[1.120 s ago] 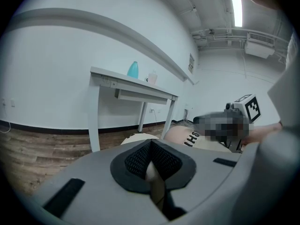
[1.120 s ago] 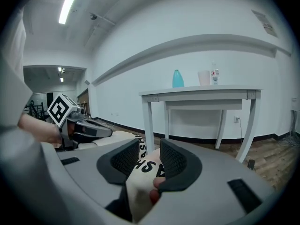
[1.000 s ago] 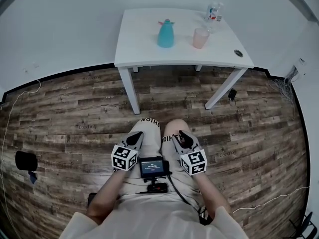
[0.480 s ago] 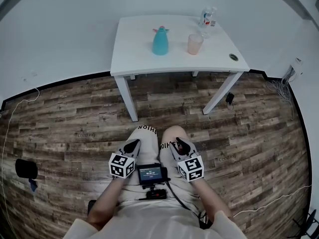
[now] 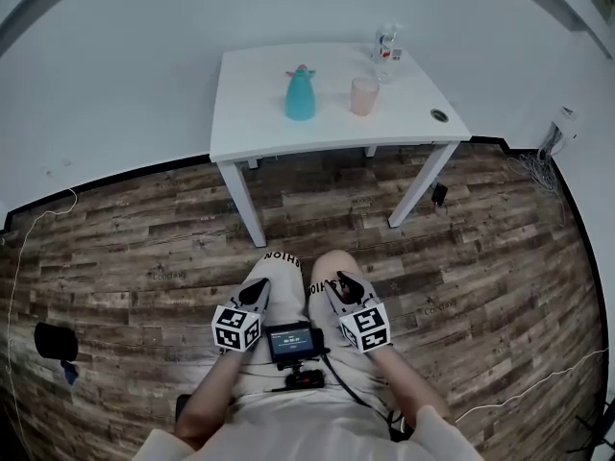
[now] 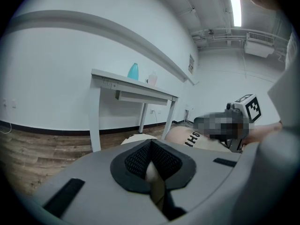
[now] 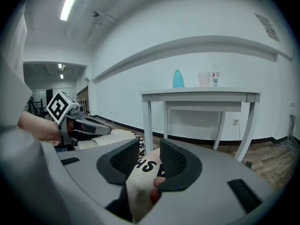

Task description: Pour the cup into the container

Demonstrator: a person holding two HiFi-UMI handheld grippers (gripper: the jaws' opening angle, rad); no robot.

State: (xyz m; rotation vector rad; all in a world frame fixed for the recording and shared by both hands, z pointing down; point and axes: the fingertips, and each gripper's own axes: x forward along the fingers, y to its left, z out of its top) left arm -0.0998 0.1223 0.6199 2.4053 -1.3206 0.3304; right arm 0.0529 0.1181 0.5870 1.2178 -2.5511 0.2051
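The left gripper has its jaws brought fully together with nothing caught between the black ribbed pads; it lies low over the person's left thigh. The right gripper lies over the other thigh with its jaws partway apart, the pads pressing on nothing, and through the gap only the pale shorts with dark lettering show behind them. A small device with a lit screen sits between the two grippers, just behind their jaws. The pink cup stands upright on the white table, well ahead of both pairs of jaws and higher than them, far apart from either. In the right gripper view it shows above the gap between the jaws and off to the right. The teal container stands upright near the cup, on the side towards the left gripper, apart from it. A clear bottle stands beyond the cup, farther still from the jaws. Bare wooden floor lies between the jaws and the table legs.
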